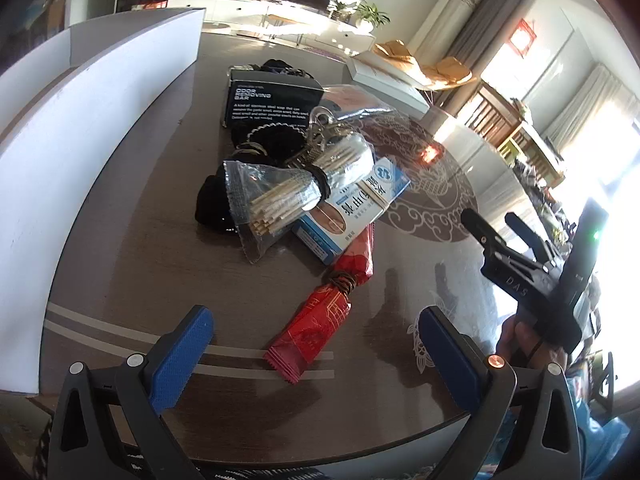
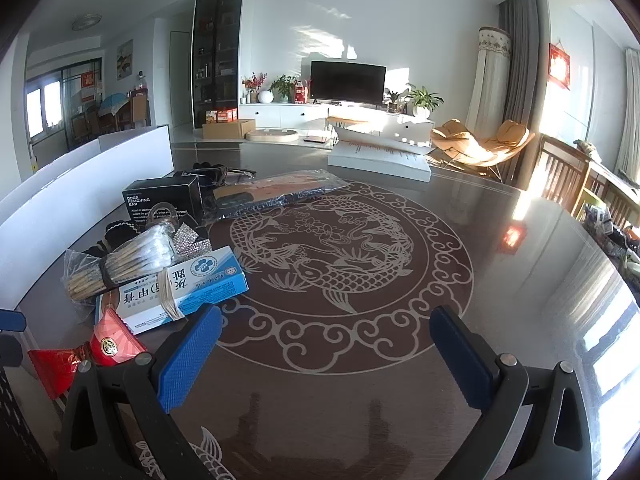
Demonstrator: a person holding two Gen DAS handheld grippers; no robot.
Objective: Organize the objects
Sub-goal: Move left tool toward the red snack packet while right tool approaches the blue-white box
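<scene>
nothing looks sorted yet: sticks (image 1: 288, 196), blue box (image 1: 352, 208), red packet (image 1: 312, 332) and black box (image 1: 272, 100) lie heaped on the counter (image 2: 400, 420). left gripper (image 1: 316, 356) and right gripper (image 2: 324, 356) both gape wide, empty.

Swab bundle (image 1: 296, 184) lies on box (image 1: 360, 208), apparently touching.

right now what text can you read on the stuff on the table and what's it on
"ODOR REMOVING BAR": black box, white print; the paragraph under it is too small to read.
"DAS": embossed on the right gripper, seen from the left wrist view.
Blue and white box: large Chinese characters, upside down, too blurred to read reliably.
Red packet: gold pattern, no readable words.
</scene>
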